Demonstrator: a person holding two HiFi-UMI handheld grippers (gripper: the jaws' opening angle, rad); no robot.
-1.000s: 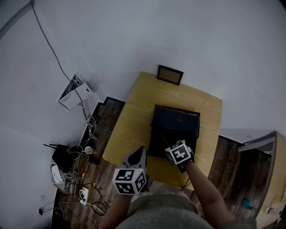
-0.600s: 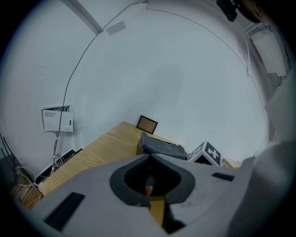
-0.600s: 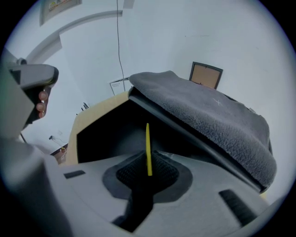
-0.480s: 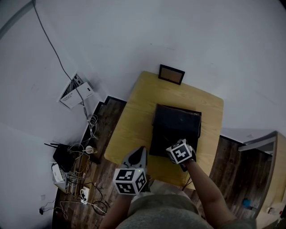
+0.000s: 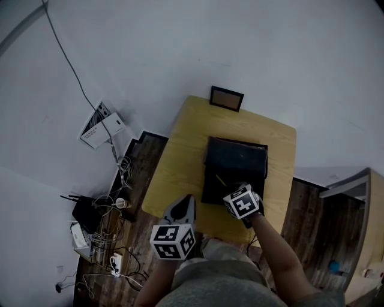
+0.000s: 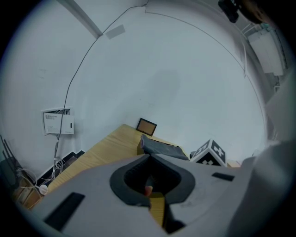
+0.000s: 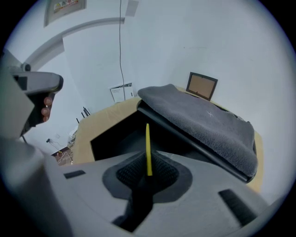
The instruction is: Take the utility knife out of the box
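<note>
Knife pinched over the open box

The thin yellow knife [image 7: 148, 143] sticks out from the right gripper [image 7: 149, 163], whose jaws pinch its end, over the near part of the black box [image 5: 235, 169]. The box sits mid-table [image 5: 180, 160] with its grey-lined lid [image 7: 203, 122] tipped back. The left gripper [image 6: 149, 157] is at the near edge, jaws pressed together with nothing between them. A small frame [image 5: 227, 98] stands at the far edge.

No word or number can be read anywhere. The white wall box [image 5: 101, 125], left of the table [image 5: 180, 162], bears a label with rows of dark print, too small to make out. The cubes on the left gripper [image 5: 185, 205] and the right gripper [image 7: 149, 152] show only black-and-white square markers, no letters. High on the wall above the table, a framed sheet [image 7: 64, 6] has coloured print, too blurred to read.
</note>
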